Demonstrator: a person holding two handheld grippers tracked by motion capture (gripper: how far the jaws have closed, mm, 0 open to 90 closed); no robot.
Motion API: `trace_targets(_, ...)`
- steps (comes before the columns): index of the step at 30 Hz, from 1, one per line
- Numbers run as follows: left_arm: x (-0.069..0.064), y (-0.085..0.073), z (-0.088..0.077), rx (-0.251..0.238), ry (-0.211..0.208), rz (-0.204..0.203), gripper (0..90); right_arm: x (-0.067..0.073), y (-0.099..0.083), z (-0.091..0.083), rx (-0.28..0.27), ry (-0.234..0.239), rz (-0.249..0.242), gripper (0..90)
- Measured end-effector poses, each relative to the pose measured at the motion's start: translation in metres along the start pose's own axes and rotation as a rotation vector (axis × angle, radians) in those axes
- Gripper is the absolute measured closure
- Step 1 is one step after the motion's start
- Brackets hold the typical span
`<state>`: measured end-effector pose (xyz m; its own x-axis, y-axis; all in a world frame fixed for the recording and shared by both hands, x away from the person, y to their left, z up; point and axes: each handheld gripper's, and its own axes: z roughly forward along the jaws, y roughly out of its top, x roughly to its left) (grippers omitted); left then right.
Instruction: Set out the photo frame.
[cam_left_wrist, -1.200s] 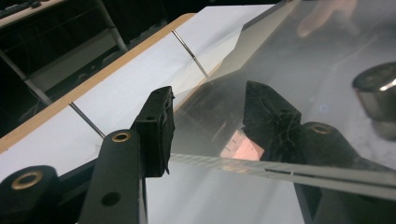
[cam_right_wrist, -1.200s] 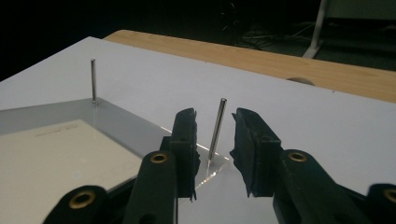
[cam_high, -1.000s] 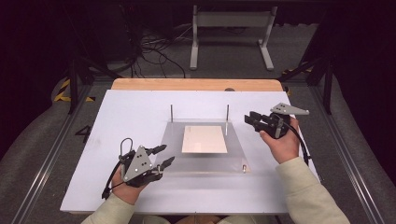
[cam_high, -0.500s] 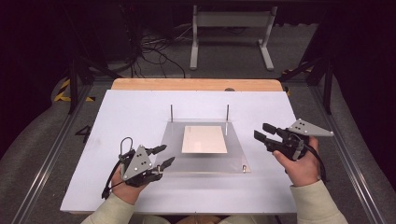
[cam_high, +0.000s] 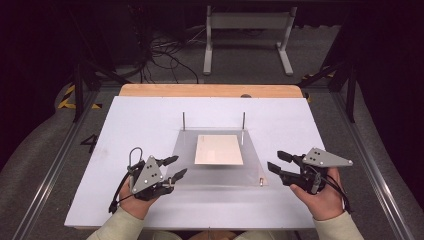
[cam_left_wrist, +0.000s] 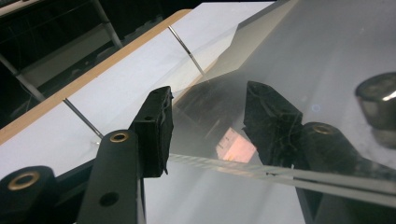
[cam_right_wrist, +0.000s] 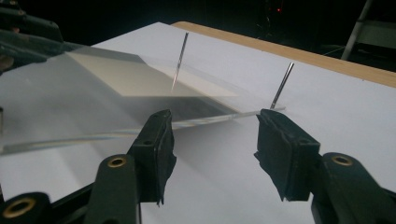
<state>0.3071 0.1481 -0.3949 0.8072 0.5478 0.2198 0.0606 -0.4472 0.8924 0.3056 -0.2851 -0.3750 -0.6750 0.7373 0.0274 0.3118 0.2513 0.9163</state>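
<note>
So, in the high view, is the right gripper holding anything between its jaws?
No, the right gripper is open beside the clear plate, nothing between its jaws.

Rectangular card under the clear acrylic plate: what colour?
Pale cream card, plain, no pattern; clearest in the high view.

The worktop (cam_high: 125, 125) is a white board with a bare wooden strip (cam_high: 210, 90) along its far edge. A clear plate (cam_high: 220, 172) lies flat near the middle of it, with a pale card (cam_high: 218, 149) under or on it. Two thin metal pins (cam_high: 184, 121) stand upright at the plate's far corners.
</note>
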Motion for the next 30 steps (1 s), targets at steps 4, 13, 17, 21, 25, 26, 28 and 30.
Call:
trace_targets(4, 0.000, 0.000, 0.000, 0.001, 0.001, -0.002, 51.2, 0.005, -0.006, 0.000, 0.034, 0.002, -0.027, 44.6)
trace_targets(13, 0.000, 0.000, 0.000, 0.003, 0.002, 0.003, 51.2, 0.017, -0.011, 0.005, 0.049, 0.049, -0.083, 39.3)
trace_targets(17, 0.000, 0.000, 0.000, 0.003, 0.002, 0.003, 51.2, 0.021, -0.010, 0.009, 0.037, 0.074, -0.112, 35.3)
trace_targets(21, 0.000, 0.000, 0.000, 0.003, 0.001, 0.002, 51.0, 0.028, -0.008, 0.013, 0.023, 0.091, -0.161, 31.8)
trace_targets(25, 0.000, 0.000, 0.000, 0.003, 0.000, 0.001, 50.9, 0.030, -0.006, 0.015, 0.006, 0.106, -0.177, 29.2)
trace_targets(26, 0.000, 0.000, 0.000, 0.003, 0.000, 0.001, 50.9, 0.031, -0.005, 0.016, -0.003, 0.113, -0.186, 28.6)
trace_targets(28, 0.000, 0.000, 0.000, 0.003, 0.000, 0.001, 50.9, 0.033, -0.004, 0.017, -0.018, 0.122, -0.198, 28.4)
trace_targets(30, 0.000, 0.000, 0.000, 0.002, 0.000, 0.000, 50.8, 0.036, -0.002, 0.018, -0.039, 0.136, -0.220, 28.5)
